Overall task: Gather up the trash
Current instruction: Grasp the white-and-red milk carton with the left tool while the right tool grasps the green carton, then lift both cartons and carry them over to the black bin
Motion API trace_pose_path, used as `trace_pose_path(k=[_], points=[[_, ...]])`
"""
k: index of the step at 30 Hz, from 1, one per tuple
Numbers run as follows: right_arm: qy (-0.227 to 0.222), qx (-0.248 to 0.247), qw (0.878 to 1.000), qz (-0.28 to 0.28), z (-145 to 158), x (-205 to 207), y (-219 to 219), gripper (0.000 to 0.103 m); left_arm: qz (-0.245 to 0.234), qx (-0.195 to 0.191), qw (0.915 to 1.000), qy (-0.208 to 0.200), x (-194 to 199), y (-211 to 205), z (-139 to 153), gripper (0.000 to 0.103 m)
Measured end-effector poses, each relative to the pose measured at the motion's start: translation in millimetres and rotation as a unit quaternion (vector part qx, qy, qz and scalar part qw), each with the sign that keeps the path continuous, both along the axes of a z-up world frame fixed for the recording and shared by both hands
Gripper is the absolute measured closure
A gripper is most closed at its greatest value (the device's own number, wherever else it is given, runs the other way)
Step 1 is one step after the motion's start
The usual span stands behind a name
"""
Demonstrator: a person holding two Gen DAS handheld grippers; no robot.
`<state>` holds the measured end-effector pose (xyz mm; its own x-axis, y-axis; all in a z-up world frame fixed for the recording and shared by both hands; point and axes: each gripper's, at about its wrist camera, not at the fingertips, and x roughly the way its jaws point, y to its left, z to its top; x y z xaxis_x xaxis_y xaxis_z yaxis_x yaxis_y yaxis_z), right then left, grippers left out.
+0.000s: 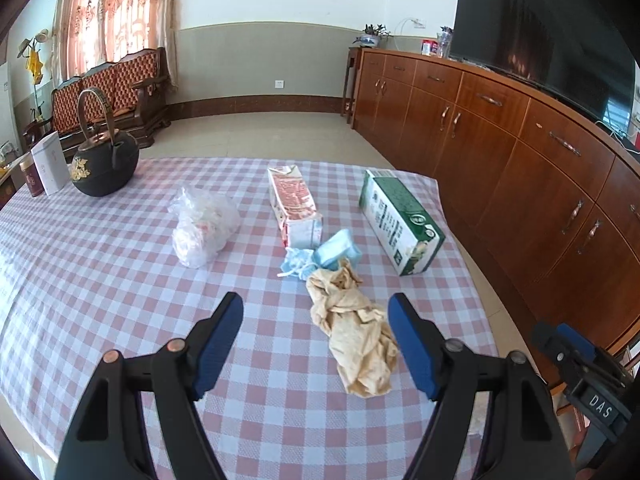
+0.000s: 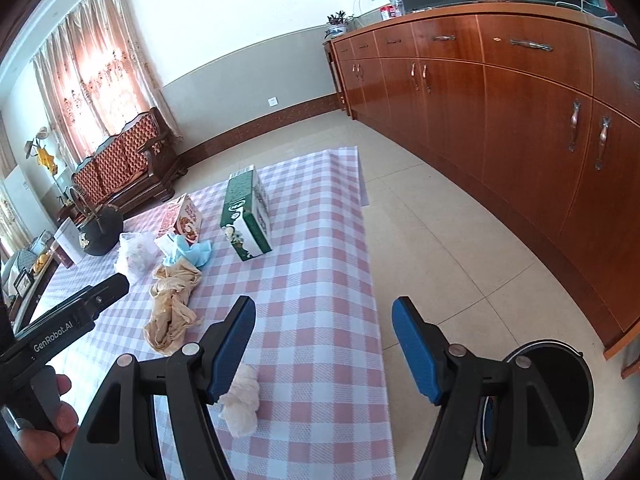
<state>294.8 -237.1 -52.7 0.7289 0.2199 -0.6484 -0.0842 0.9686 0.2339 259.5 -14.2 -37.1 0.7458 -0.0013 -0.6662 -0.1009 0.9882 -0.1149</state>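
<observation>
Only the right wrist view shows the white tissue wad [image 2: 240,404] near the desk [image 2: 320,280] edge and the dark bin [image 2: 560,392] on the floor. Both tools angle downward over the checkered cloth. The left tool [image 1: 316,312] gapes wide and empty, the crumpled beige paper [image 1: 356,336] just inside its right finger; the right tool [image 2: 324,320] stands equally wide, empty, the wad beside its left finger.

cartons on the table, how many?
2. Red-and-white carton lies mid-table beside the blue mask; green-and-white carton lies nearer the table's cabinet-side edge. None seem hidden.
</observation>
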Motion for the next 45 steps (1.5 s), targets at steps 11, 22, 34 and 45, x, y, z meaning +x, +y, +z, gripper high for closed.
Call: trace_pose_path(k=[11, 22, 34, 45], points=[[0.006, -0.015, 0.999, 0.043, -2, 48, 57, 0.03, 0.009, -0.006, 0.9999, 0.01, 44, 22, -9, 0.027], [0.008, -0.023, 0.998, 0.055, 2, 111, 80, 0.03, 0.01, -0.011, 0.9998, 0.016, 90, 25, -16, 0.027], [0.032, -0.042, 0.996, 0.072, -9, 162, 107, 0.03, 0.012, -0.01, 0.9988, 0.047, 124, 24, -32, 0.027], [0.08, -0.046, 0.991, 0.095, -27, 190, 121, 0.059, 0.009, -0.028, 0.9972, 0.069, 130, 29, -46, 0.061]])
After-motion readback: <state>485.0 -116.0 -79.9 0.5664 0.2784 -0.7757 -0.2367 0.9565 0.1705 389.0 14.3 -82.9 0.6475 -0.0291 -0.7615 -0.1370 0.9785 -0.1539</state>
